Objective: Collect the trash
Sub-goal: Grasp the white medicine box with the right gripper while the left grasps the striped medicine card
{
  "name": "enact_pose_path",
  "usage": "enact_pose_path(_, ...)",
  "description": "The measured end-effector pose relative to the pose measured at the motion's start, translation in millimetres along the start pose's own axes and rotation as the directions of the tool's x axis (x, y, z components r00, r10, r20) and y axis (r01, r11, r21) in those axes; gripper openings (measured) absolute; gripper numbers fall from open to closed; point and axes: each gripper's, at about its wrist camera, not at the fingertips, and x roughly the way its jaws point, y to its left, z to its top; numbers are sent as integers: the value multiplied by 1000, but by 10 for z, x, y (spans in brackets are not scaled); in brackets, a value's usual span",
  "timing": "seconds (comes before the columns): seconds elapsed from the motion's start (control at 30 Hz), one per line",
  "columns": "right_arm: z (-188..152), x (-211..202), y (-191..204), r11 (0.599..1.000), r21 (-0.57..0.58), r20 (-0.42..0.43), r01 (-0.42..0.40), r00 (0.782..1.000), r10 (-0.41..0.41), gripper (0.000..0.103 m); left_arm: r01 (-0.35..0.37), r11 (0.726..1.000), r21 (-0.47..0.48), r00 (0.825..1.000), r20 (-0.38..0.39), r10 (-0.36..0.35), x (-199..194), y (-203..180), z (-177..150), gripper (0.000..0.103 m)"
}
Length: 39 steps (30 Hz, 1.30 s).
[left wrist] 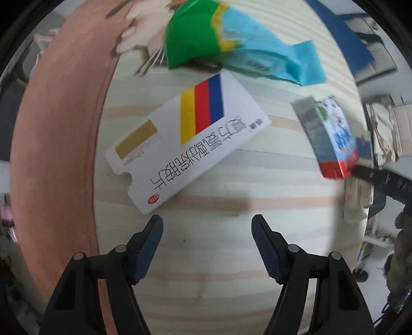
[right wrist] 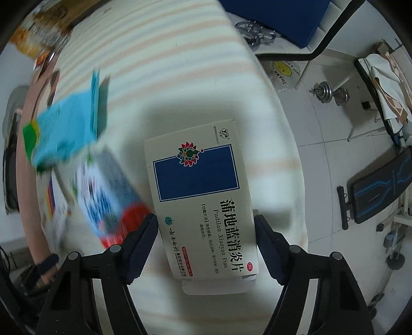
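Observation:
In the left wrist view, my left gripper (left wrist: 207,226) is open and empty above the striped table, just short of a flat white medicine box (left wrist: 188,144) with yellow, red and blue stripes. Behind it lies a green and light-blue wrapper (left wrist: 231,46). A small carton with a red end (left wrist: 332,139) is at the right. In the right wrist view, my right gripper (right wrist: 206,224) stands around a white medicine box with a dark blue panel (right wrist: 203,203), one finger at each long side; the jaws look wide and I cannot tell whether they press it. The blurred carton (right wrist: 110,195) and wrapper (right wrist: 67,128) are to its left.
The striped table (left wrist: 231,257) has a pink-brown border (left wrist: 64,128) at the left. In the right wrist view the table edge (right wrist: 288,144) drops to a tiled floor with dumbbells (right wrist: 332,94), a black bench (right wrist: 381,188) and a blue mat (right wrist: 278,15).

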Motion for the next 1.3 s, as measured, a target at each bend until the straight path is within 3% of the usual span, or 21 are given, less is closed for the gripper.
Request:
enact_pose_path(0.1,-272,14,-58,1000,-12,-39,-7,999,7,77,-151,968,202,987,84,137,-123,-157,32,70)
enact_pose_path(0.2,-420,28,-93,1000,-6,-60,-24,998,23,77,-263,880,397,964,144,223,-138,-254,213,70)
enact_pose_path(0.3,-438,34,-76,1000,-8,-73,-16,997,15,77,-231,820,524,972,84,220,-19,-311,429,70)
enact_pose_path(0.4,-415,40,-42,1000,-13,-87,-18,996,17,77,-144,790,596,982,-13,188,108,-285,557,70)
enact_pose_path(0.47,-393,30,-23,1000,-20,-88,-11,996,10,77,-119,776,619,980,-54,194,200,-326,583,70)
enact_pose_path(0.53,-350,18,-20,1000,-22,-88,-13,996,11,77,-150,743,652,973,-38,229,273,-399,557,77)
enact_pose_path(0.57,-341,13,-8,1000,-23,-88,-13,996,11,77,-164,739,653,970,-29,242,317,-426,606,81)
enact_pose_path(0.67,-350,-4,1,999,-30,-85,-15,996,12,77,-140,767,626,975,-49,218,307,-400,624,80)
enact_pose_path(0.83,-391,40,-28,999,-28,-96,-27,995,24,77,-105,847,521,988,-43,149,247,-250,561,73)
enact_pose_path(0.93,-449,63,-31,999,-36,-99,-31,995,28,77,-94,924,372,991,-59,124,219,-192,449,73)
enact_pose_path(1.0,-530,72,-23,998,-49,-105,-34,994,28,77,-46,975,216,993,-99,69,193,-151,265,73)
enact_pose_path(1.03,-589,77,-20,998,-55,-107,-34,994,28,77,-35,989,147,992,-114,52,188,-129,165,73)
enact_pose_path(1.1,-713,88,-12,997,-71,-113,-32,993,24,77,12,1000,11,990,-140,-10,178,-101,-94,73)
enact_pose_path(1.17,-865,99,-13,996,-83,-120,-29,993,19,77,44,997,-62,988,-143,-52,175,-114,-296,73)
enact_pose_path(1.3,-1075,98,14,995,-103,-108,-8,994,-3,77,4,998,-70,996,-87,-10,138,-262,-535,74)
